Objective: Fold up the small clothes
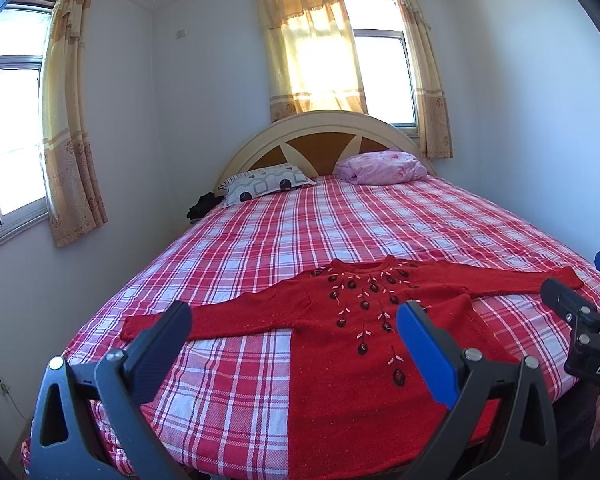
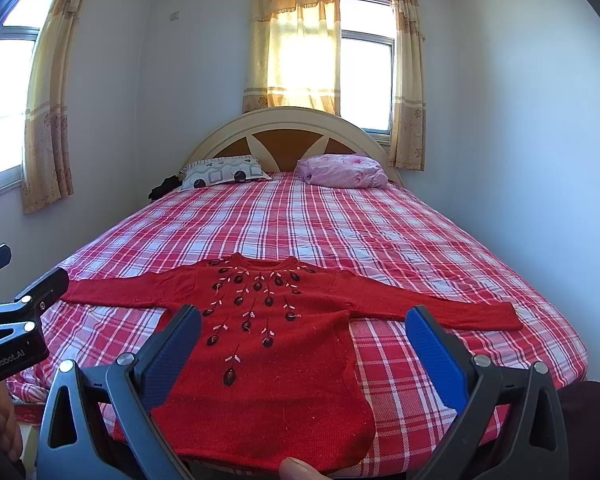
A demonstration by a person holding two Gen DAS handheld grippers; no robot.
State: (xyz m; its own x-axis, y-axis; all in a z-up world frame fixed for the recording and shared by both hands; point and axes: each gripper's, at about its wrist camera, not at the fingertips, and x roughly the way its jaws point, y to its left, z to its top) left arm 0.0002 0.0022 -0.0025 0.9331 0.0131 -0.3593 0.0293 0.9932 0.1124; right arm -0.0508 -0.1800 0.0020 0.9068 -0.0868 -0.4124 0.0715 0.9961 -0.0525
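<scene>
Both claws wide open and empty: left claw, right claw, side by side above bed edge. Red sweater flat just ahead, sleeves spread.

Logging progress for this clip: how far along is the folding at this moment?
Done: the red sweater lies spread flat on the plaid bed, front up, both sleeves stretched out sideways. In hand: nothing; the left gripper and right gripper hover open above the hem end, neither touching cloth. Left: every fold, since no sleeve or hem is turned in yet.
</scene>
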